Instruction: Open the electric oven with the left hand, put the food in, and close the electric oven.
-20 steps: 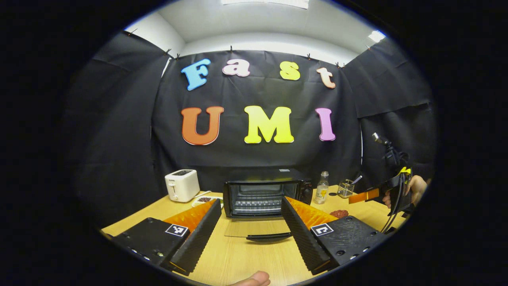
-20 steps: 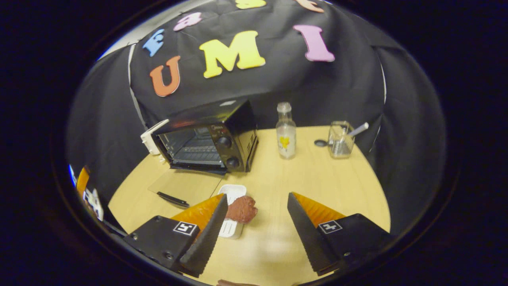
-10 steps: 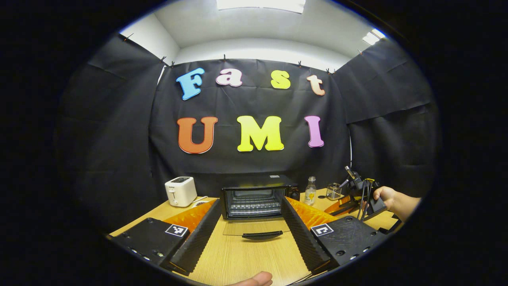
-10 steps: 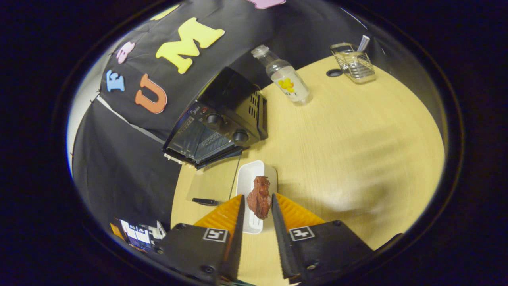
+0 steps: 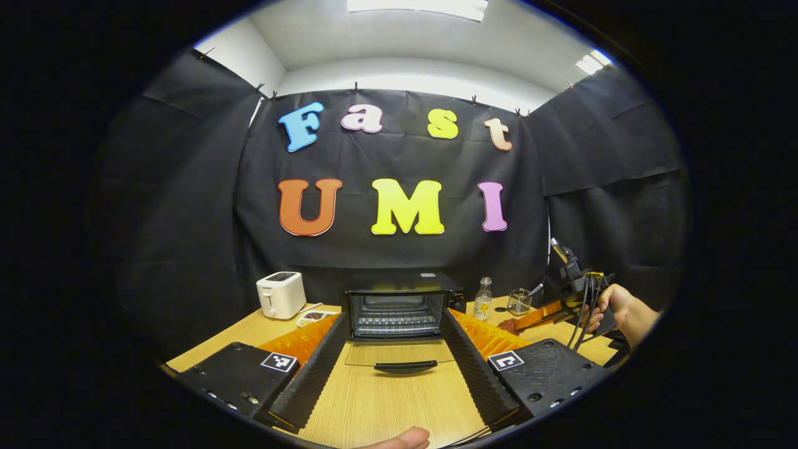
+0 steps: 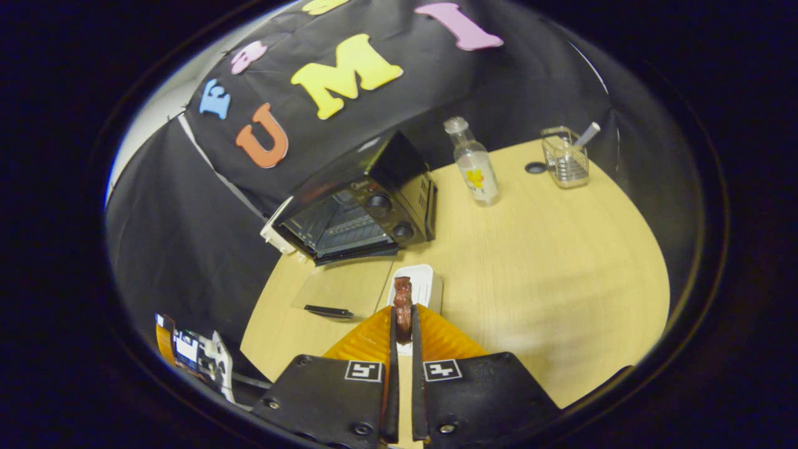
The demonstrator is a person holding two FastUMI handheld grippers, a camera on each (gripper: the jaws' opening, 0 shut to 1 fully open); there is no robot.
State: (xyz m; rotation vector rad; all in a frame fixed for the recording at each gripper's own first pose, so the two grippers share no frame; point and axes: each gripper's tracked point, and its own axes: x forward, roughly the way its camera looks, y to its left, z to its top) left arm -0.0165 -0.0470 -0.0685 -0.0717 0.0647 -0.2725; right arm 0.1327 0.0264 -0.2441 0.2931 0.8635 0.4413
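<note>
I am pinching the food (image 6: 403, 308) in my right gripper (image 6: 403, 337), its jaws nearly closed on it, just above the white tray (image 6: 424, 288). My left gripper (image 5: 393, 349) is hanging wide and empty. I judge I should lift clear, then carry toward the open electric oven (image 6: 358, 209) at eleven o'clock, staying above its lowered door (image 6: 340, 293).

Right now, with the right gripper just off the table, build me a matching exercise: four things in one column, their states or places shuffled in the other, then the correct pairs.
Things
1. oven door
2. piece of meat
3. left gripper
4. white toaster

States or places
A. pinched between two closed fingers
B. folded down flat, handle toward the camera
C. standing left of the oven near the cloth wall
D. fingers spread wide, holding nothing

Pairs: 1-B, 2-A, 3-D, 4-C. The right gripper is the one closed on the meat, above the white tray.
</note>
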